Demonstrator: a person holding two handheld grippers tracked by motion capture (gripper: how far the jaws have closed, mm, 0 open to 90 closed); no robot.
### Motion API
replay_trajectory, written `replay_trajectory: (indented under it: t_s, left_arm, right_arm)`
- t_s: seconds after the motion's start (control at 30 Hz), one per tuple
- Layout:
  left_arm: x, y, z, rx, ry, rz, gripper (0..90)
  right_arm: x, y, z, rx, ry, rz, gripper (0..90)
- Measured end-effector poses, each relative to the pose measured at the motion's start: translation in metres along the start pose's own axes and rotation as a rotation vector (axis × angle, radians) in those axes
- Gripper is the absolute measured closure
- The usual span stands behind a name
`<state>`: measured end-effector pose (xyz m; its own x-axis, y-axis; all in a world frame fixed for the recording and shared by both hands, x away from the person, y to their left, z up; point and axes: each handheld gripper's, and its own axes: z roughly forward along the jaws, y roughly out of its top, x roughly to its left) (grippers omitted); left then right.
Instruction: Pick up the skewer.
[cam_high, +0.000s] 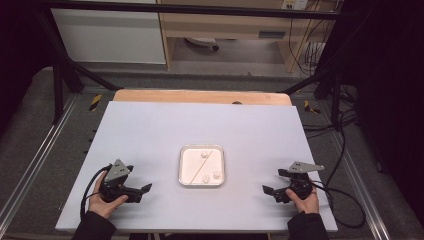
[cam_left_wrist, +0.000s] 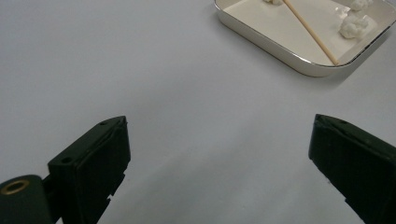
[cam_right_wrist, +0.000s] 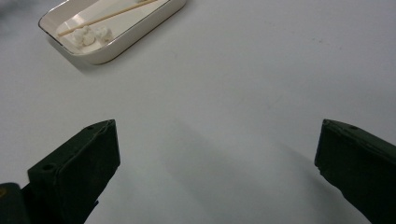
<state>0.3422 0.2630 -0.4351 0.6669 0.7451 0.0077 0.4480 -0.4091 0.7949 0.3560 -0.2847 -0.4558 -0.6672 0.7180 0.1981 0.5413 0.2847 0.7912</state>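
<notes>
From the high view I keep my left tongs (cam_high: 145, 190) at seven o'clock and right tongs (cam_high: 266, 192) at five, flanking the tray (cam_high: 201, 183) mid-worktop (cam_high: 150, 130), while each gripper view shows wide, empty jaws aimed at its skewer (cam_left_wrist: 310, 31) and white lumps (cam_right_wrist: 88, 36), ready to reach.

One tabletop (cam_high: 150, 130), white, carries one shallow tray (cam_high: 201, 184). In the tray lies one thin wooden stick (cam_high: 200, 162), set corner to corner, and three small white puffy lumps: one (cam_high: 204, 154) on the far side of the stick, two (cam_high: 216, 175) on the near side. Two grippers are on the tabletop, the left gripper (cam_high: 145, 190) and the right gripper (cam_high: 269, 191), each with two black jaws standing wide apart.
</notes>
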Motion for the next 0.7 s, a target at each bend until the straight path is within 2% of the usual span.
replay_trajectory:
  t_s: [0.2, 0.4, 0.47, 0.63, 0.7]
  left_arm:
    - [-0.006, 0.008, 0.004, 0.021, 0.009, 0.003, 5.6]
    - [-0.015, 0.025, 0.009, 0.030, 0.027, 0.004, 5.8]
    - [-0.020, 0.031, 0.011, 0.035, 0.030, 0.017, 5.7]
    - [-0.030, 0.045, 0.019, 0.041, 0.025, 0.009, 5.7]
    - [-0.033, 0.050, 0.025, 0.031, 0.007, 0.026, 5.6]
  right_arm:
    - [0.000, 0.001, 0.000, -0.003, 0.001, 0.004, 0.7]
    - [0.000, 0.001, 0.002, 0.013, -0.003, 0.008, 0.7]
    - [0.000, 0.001, 0.002, 0.012, -0.004, 0.004, 0.7]
    - [0.000, 0.001, 0.002, 0.014, -0.006, 0.004, 0.7]
    - [0.000, 0.001, 0.002, 0.016, -0.008, 0.002, 0.7]
